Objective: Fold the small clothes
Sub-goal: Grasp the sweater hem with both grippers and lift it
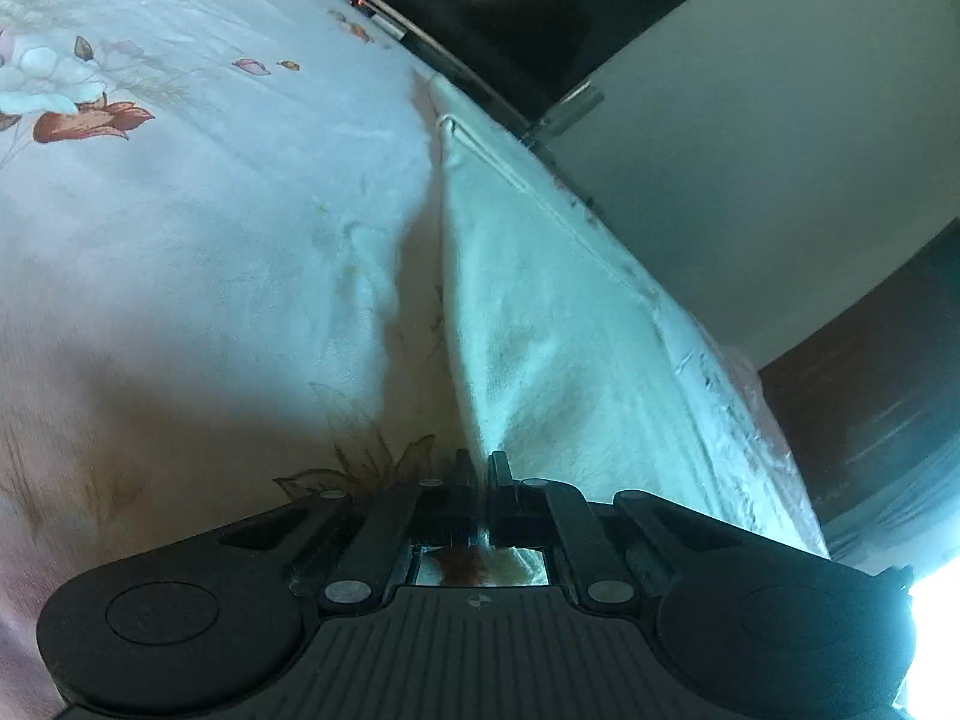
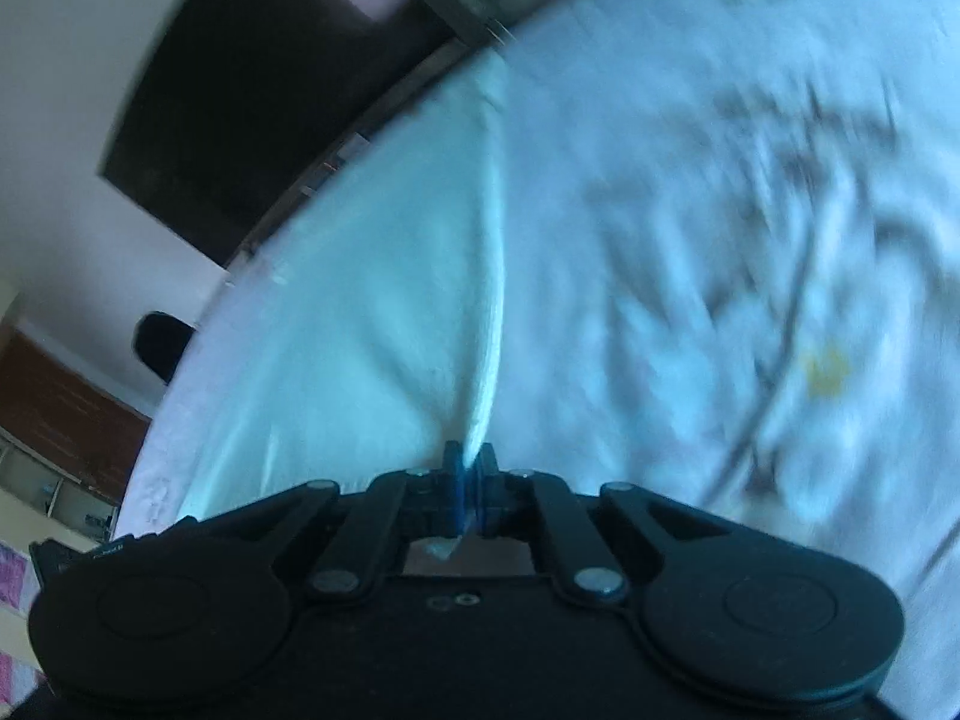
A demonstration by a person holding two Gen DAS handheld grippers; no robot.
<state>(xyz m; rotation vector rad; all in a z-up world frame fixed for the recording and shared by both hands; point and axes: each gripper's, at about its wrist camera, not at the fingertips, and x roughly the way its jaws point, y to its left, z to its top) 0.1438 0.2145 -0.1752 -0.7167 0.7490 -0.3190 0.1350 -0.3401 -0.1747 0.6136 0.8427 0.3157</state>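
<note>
A small white garment (image 1: 552, 300) lies stretched over the floral bedsheet (image 1: 180, 210). My left gripper (image 1: 478, 465) is shut on one edge of it, and the cloth runs away from the jaws as a raised fold with a stitched hem on its right. My right gripper (image 2: 471, 459) is shut on another edge of the same white garment (image 2: 372, 312), which fans out to the left of a raised fold. The right wrist view is blurred by motion.
The floral bedsheet (image 2: 750, 210) covers the bed in both views. A dark bed frame edge (image 1: 480, 60) and a dark cabinet (image 1: 888, 396) border it, with a pale wall behind. A dark panel (image 2: 252, 96) stands past the bed edge.
</note>
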